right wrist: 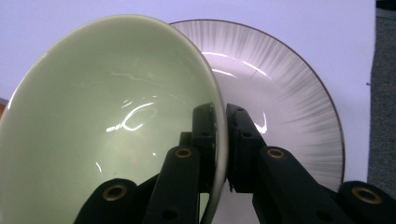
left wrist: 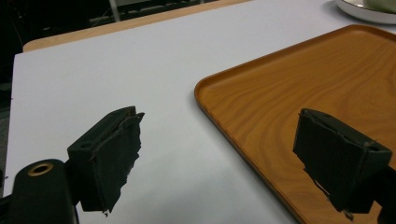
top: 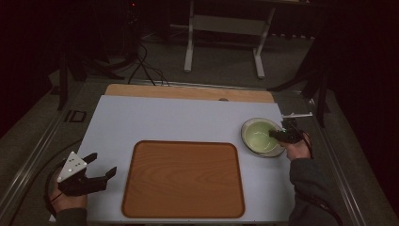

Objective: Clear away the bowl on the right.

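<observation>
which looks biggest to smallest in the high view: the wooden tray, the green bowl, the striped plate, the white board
1. white board
2. wooden tray
3. striped plate, its rim just wider than the bowl
4. green bowl

The bowl sits on the plate, pinched at its rim by the right tool, so the last two are close.

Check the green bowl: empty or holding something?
Empty. The green bowl shows bare glazed inside, only reflections, with the right gripper clamped on its rim over the plate.

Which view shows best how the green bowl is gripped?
The right gripper view: the right gripper has its jaws clamped on the green bowl rim, one inside, one outside, above the striped plate. The high view shows the bowl small and far off. The left gripper view catches just a sliver at its top edge.
</observation>
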{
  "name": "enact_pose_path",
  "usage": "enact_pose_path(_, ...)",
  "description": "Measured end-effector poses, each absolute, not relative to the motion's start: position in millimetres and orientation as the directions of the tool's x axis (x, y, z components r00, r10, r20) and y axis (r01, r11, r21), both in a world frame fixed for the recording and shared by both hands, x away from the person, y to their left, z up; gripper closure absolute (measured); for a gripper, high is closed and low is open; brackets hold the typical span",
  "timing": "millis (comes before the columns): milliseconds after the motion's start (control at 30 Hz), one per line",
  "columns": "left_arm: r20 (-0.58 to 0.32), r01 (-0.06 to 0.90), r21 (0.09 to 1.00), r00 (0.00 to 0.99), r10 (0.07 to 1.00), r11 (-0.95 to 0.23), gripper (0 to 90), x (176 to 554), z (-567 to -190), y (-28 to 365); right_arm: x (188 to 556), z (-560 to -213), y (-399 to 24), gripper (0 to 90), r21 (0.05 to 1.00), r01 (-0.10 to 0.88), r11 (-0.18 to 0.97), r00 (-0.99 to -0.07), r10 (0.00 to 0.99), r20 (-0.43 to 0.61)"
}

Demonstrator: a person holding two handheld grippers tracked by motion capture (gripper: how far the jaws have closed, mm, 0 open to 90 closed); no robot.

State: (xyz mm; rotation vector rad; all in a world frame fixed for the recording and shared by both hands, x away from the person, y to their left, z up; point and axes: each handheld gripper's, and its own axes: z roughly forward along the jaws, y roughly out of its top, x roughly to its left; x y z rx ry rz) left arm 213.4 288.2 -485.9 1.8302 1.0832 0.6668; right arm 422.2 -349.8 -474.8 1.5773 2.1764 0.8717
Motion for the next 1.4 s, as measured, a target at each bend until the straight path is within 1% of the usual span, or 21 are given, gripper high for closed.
enact_pose_path(167, 0.013, 0.406, 0.884, 0.475, 0.88, -0.232, 14.6, 213.3, -485.8, 287.9, 420.6, -473.0, -350.4, 82.6, 0.644, 0.738, 0.201, -0.337, 0.937, 0.093)
enact_pose_path(300, 0.013, 0.406, 0.884, 0.474, 0.881, -0.232, 14.6, 213.3, -485.8, 288.0, 419.1, -471.4, -353.3, 82.6, 0.656, 0.734, 0.174, -0.33, 0.936, 0.121)
enact_pose_path(633, 0.014, 0.402, 0.886, 0.473, 0.881, -0.23, 14.6, 213.0, -485.6, 287.9, 416.4, -464.1, -352.4, 82.6, 0.678, 0.716, 0.165, -0.343, 0.93, 0.136)
enact_pose_path(1167, 0.016, 0.398, 0.888, 0.472, 0.882, -0.229, 14.6, 212.7, -485.3, 288.0, 411.8, -453.1, -338.9, 82.5, 0.707, 0.685, 0.175, -0.383, 0.912, 0.146)
enact_pose_path(1400, 0.017, 0.397, 0.888, 0.472, 0.881, -0.23, 14.6, 212.7, -485.2, 288.0, 409.6, -445.4, -326.1, 82.5, 0.716, 0.668, 0.203, -0.421, 0.896, 0.139)
